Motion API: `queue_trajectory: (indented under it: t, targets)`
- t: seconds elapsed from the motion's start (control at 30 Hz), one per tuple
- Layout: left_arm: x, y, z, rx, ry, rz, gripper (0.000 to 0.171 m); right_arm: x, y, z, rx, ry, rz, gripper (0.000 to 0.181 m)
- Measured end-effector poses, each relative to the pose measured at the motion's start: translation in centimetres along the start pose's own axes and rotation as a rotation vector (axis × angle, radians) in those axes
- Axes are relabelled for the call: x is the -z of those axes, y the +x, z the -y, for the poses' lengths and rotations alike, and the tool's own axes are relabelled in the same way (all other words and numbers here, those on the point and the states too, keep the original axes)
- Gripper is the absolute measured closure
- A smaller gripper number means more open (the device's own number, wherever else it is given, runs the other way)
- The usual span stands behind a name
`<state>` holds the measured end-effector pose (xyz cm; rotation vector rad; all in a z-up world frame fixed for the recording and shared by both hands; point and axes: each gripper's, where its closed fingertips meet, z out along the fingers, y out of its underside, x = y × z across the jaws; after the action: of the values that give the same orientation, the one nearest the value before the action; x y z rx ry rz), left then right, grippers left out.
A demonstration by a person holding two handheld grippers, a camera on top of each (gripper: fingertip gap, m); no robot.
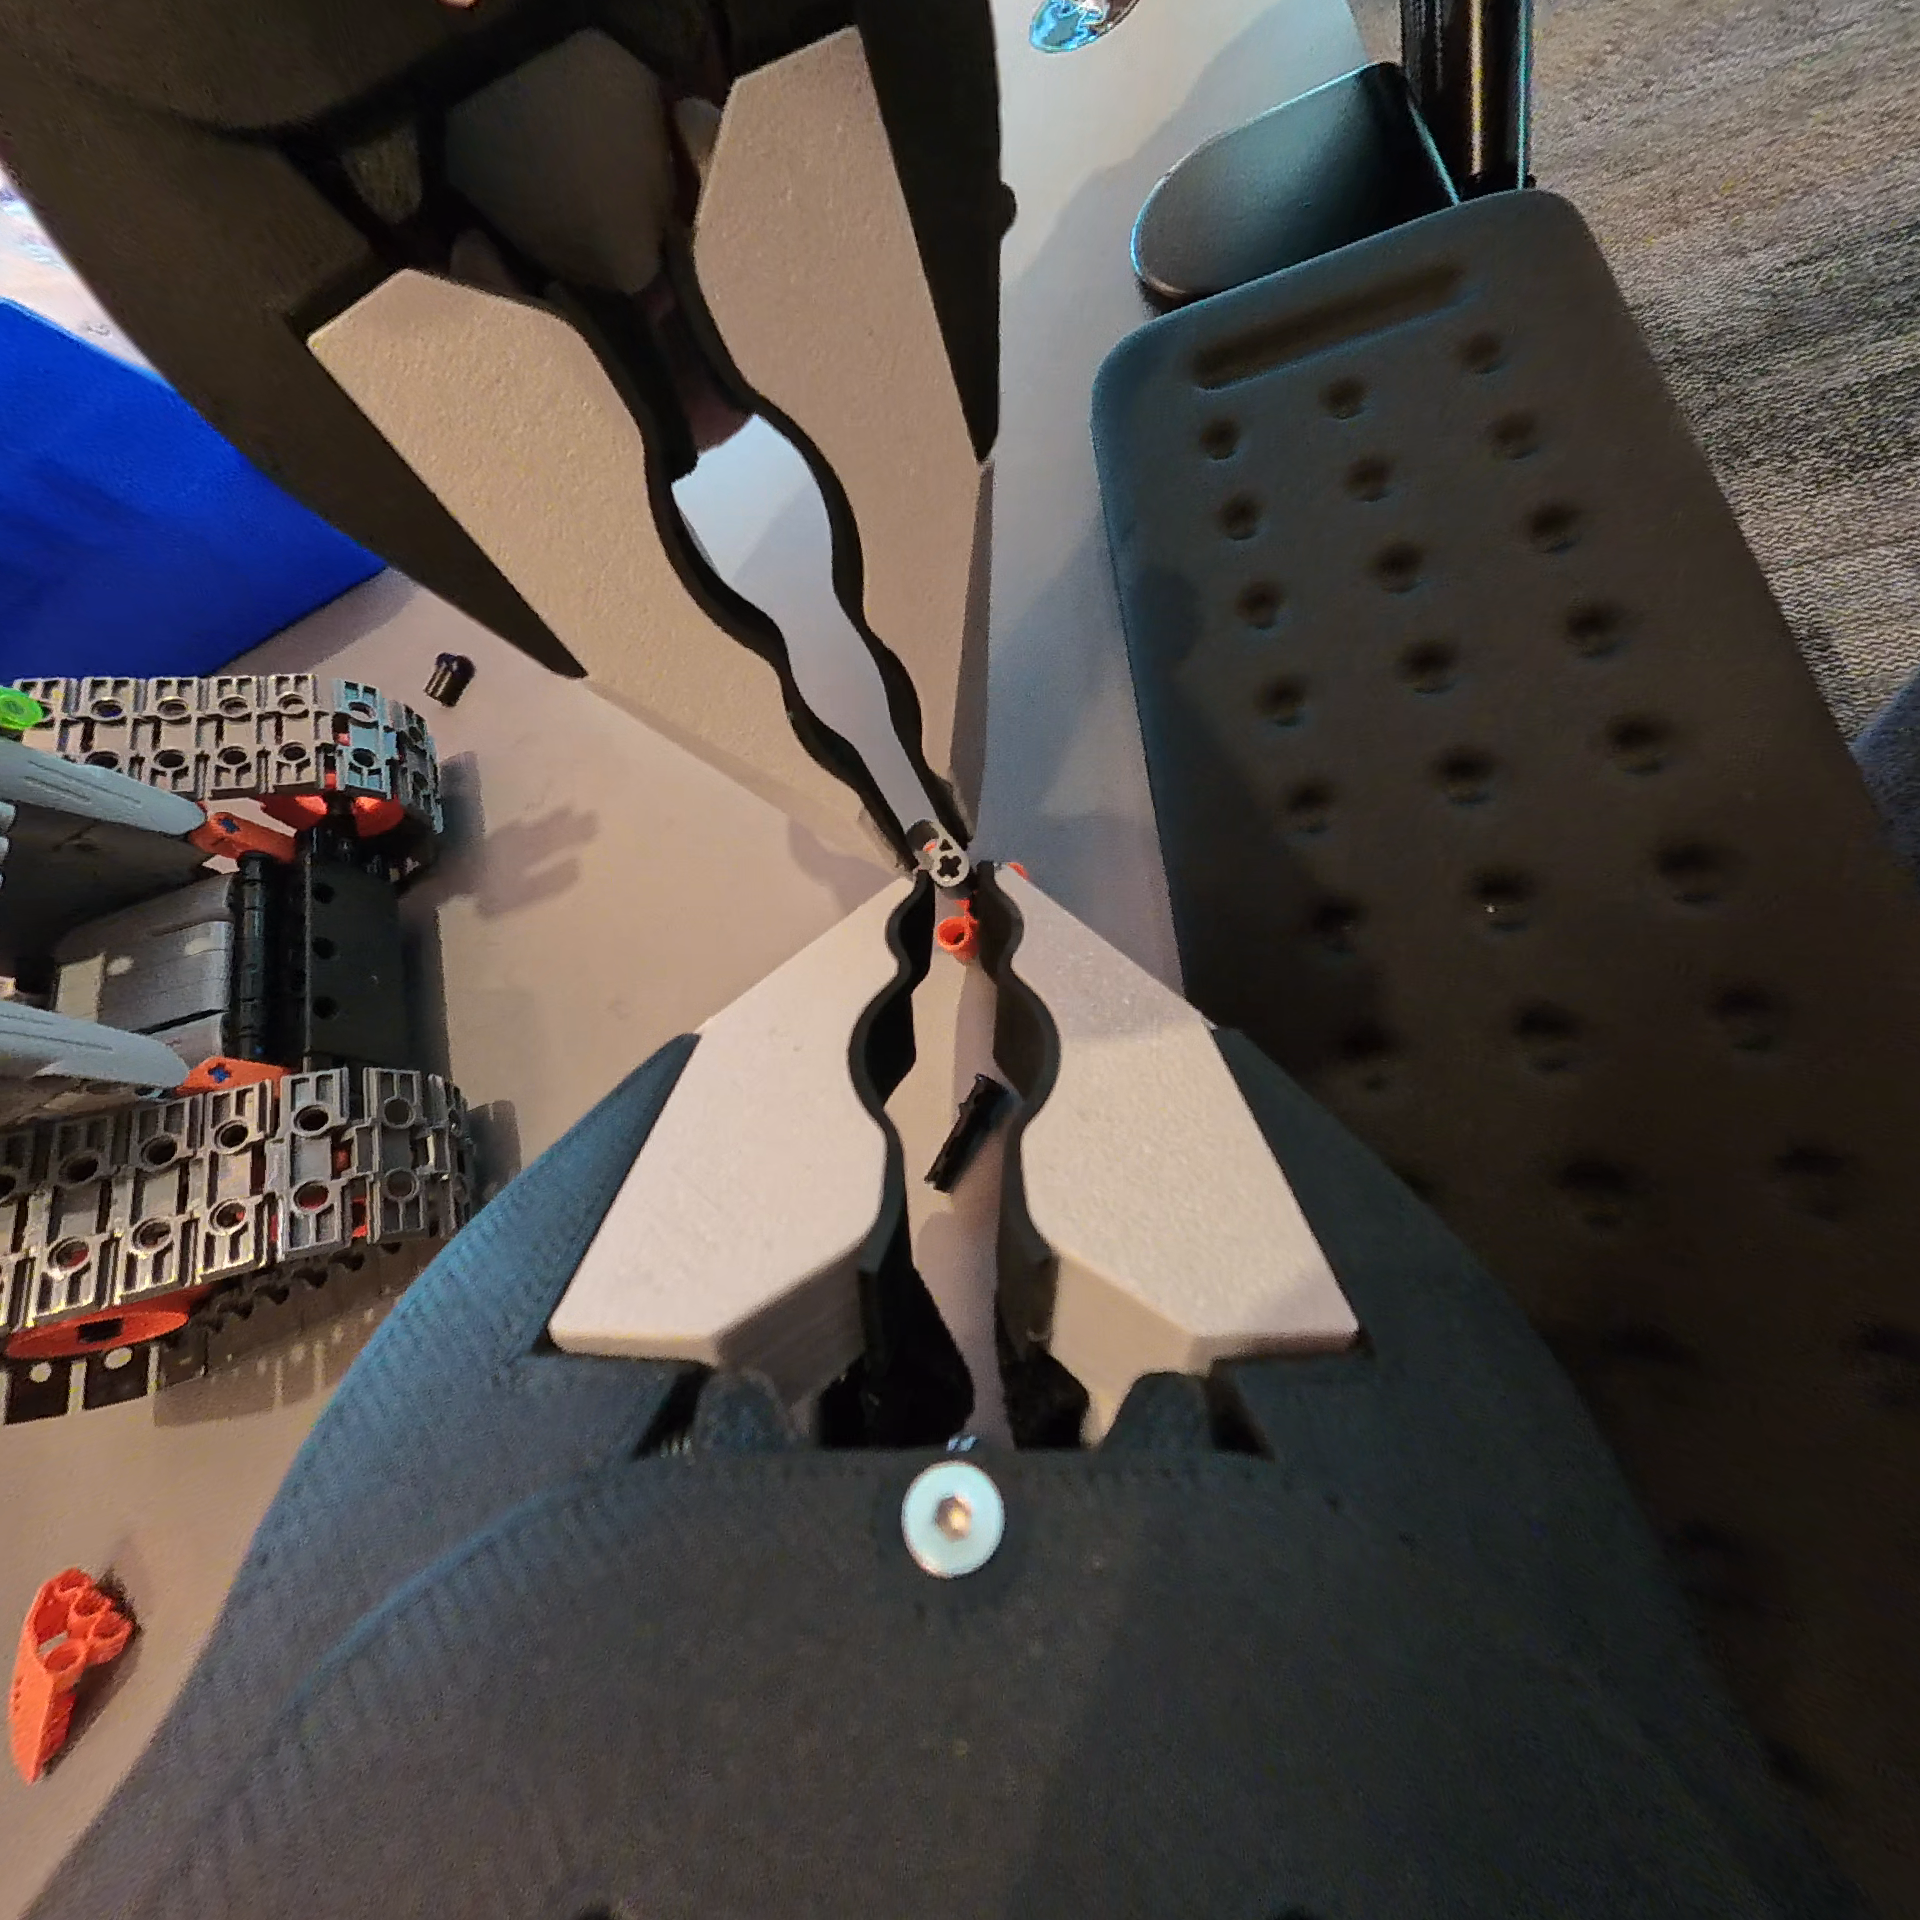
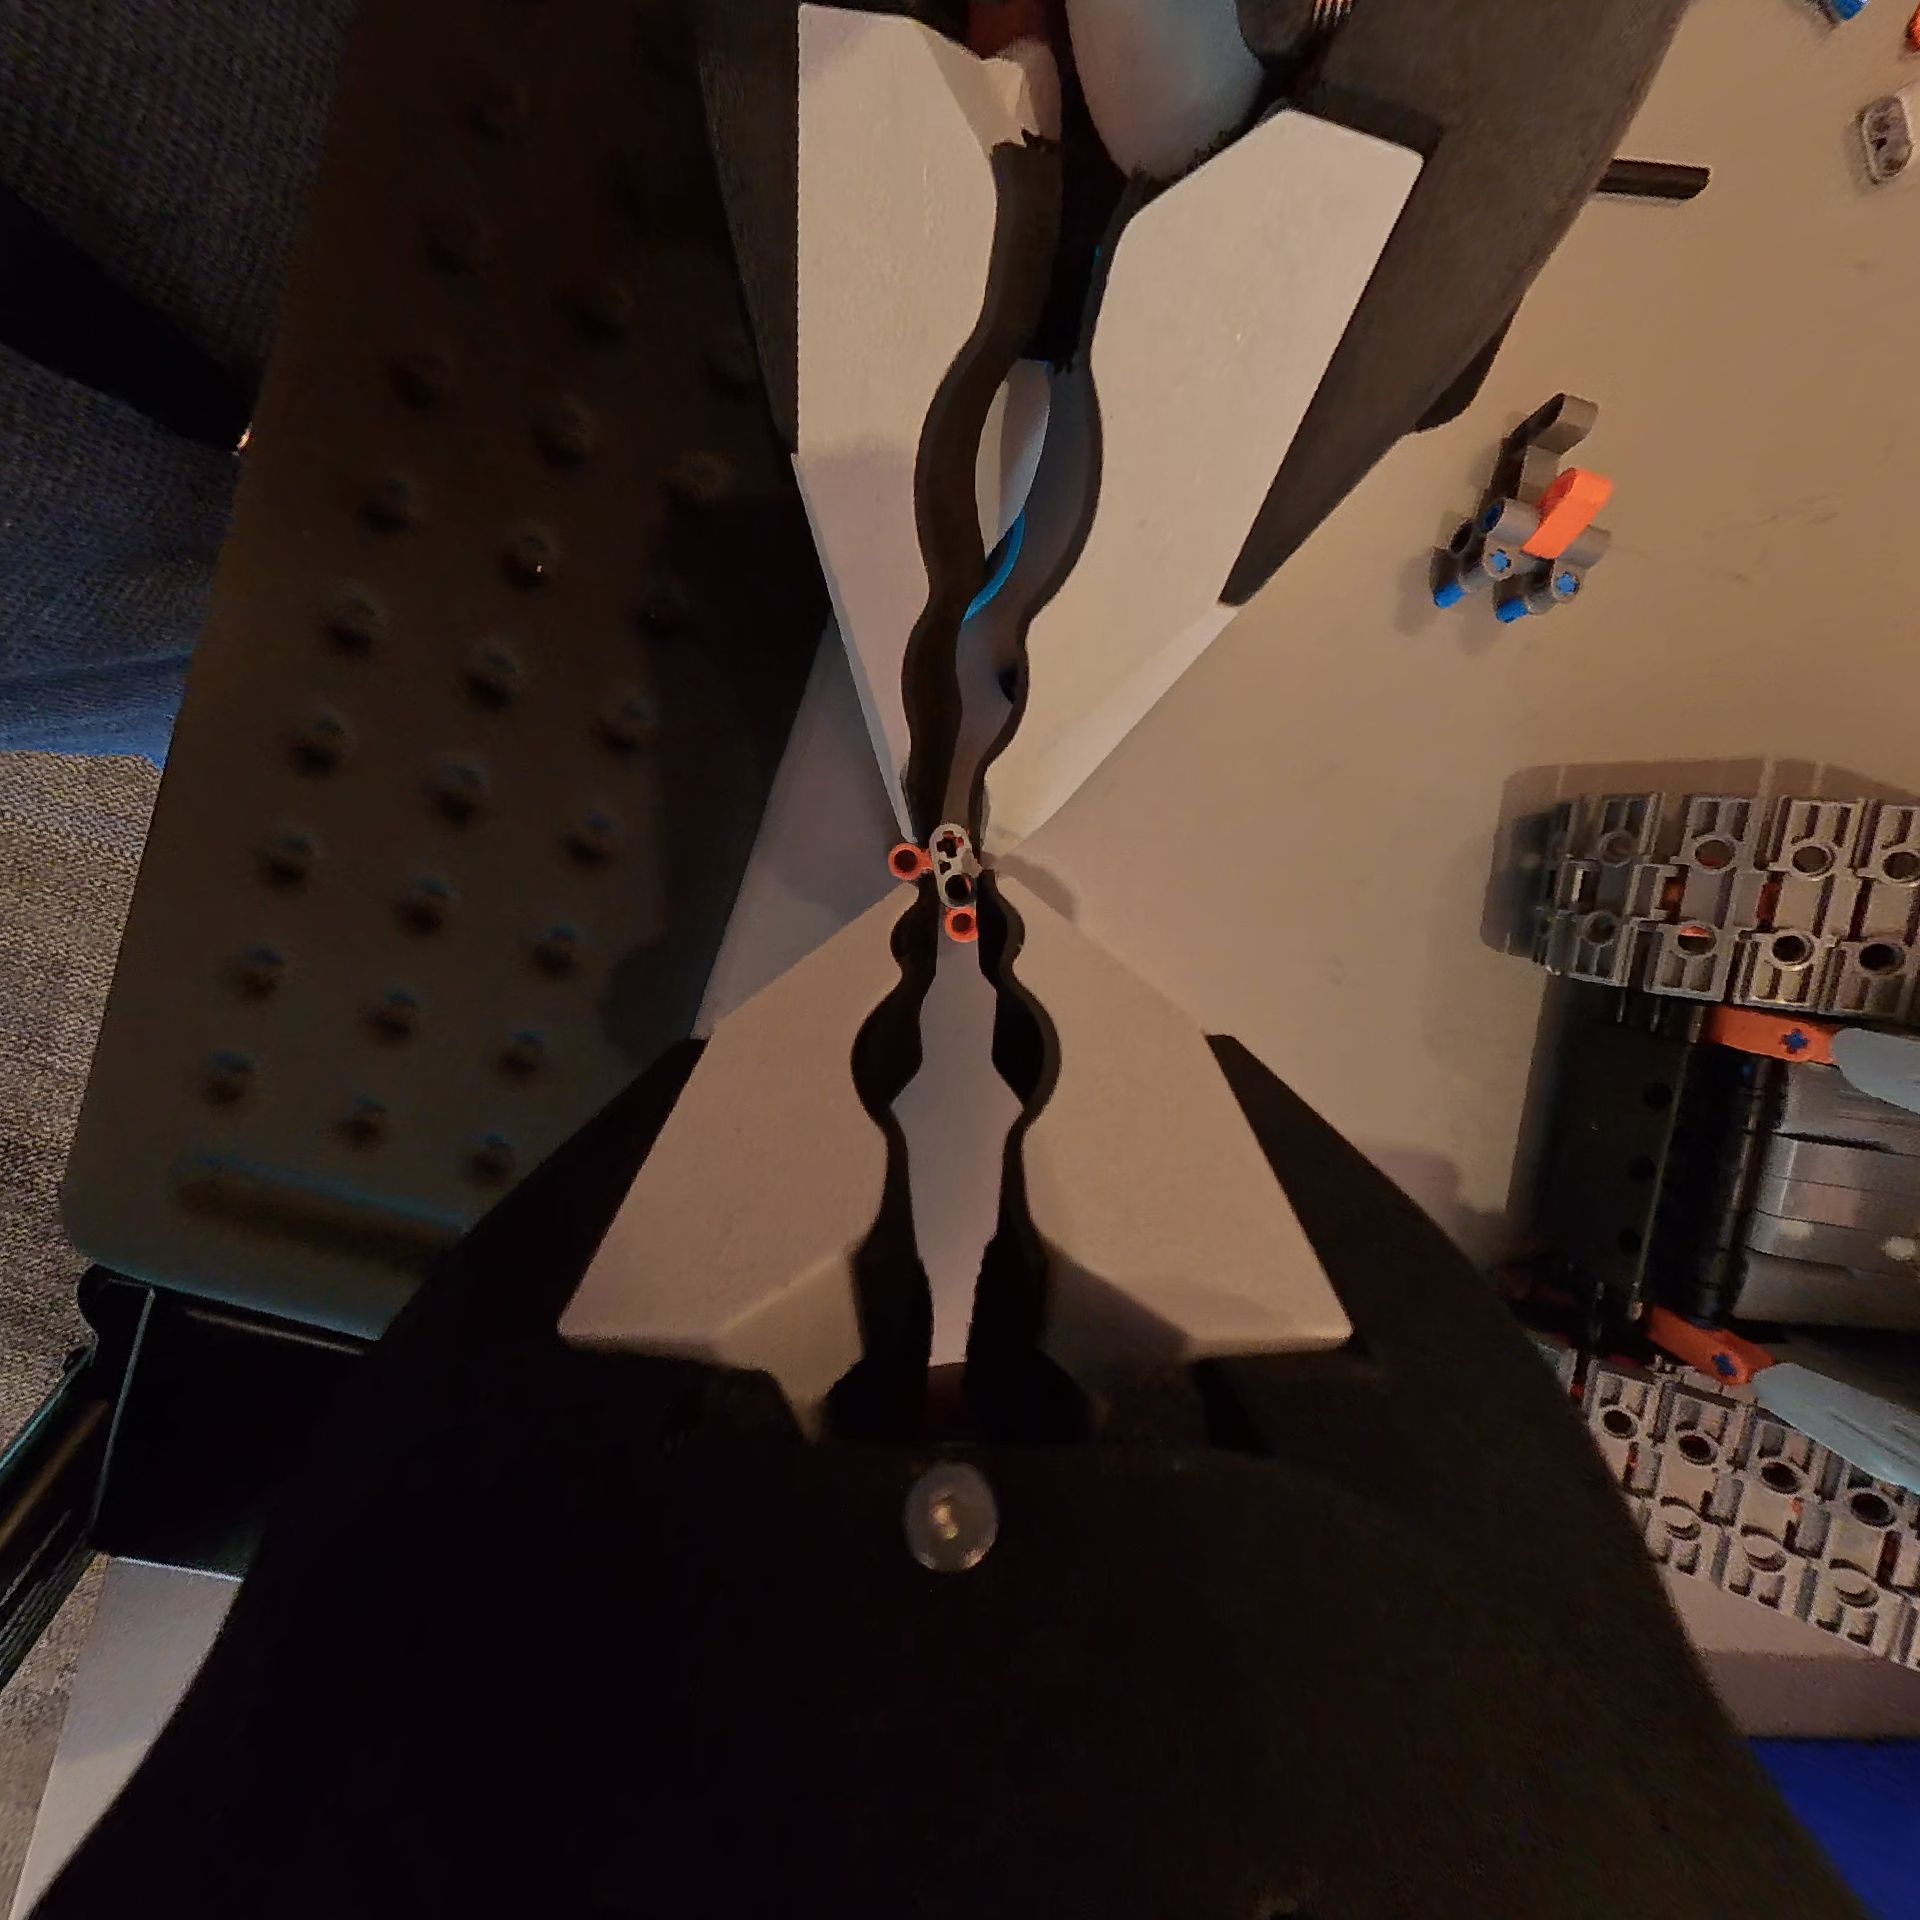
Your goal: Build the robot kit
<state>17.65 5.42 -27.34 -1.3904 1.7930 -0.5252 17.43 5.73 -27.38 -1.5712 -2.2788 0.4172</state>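
Two grippers meet tip to tip over your pale table (image 1: 644, 831): your left gripper (image 1: 948, 896) and right gripper (image 2: 948, 902) both pinch narrowly on one small grey connector (image 1: 948, 860) carrying orange pins (image 2: 961, 923). Beside them lies a loose black axle piece (image 1: 966, 1132), a grey-tracked vehicle model (image 1: 260, 1039) with orange hubs, and a perforated black chair seat (image 1: 1507, 727). Farther off sit a grey-and-orange subassembly (image 2: 1527, 520) with blue pins and a blue bin (image 1: 125, 499).

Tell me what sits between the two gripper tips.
A small grey connector with orange pins, pinched between left gripper and right gripper; both wrist views show it.
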Motion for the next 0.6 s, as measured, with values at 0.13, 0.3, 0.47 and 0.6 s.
queue_trajectory:
  t: [0.13,0.3,0.47,0.6]
  targets:
    - [0.06,-0.10,0.10,0.000,0.008,0.008,0.166,0.16,0.07,0.02,0.012,-0.009,0.007,0.177]
    - [-0.02,-0.02,-0.08,-0.013,-0.004,0.010,0.166,-0.07,0.05,-0.05,0.014,-0.009,0.021,0.176]
    - [-0.03,-0.04,-0.12,-0.006,-0.005,0.004,0.166,-0.08,0.07,-0.06,0.013,-0.017,0.028,0.177]
    - [-0.04,-0.02,-0.15,-0.012,-0.007,0.006,0.166,-0.12,0.05,-0.09,0.011,-0.042,0.038,0.177]
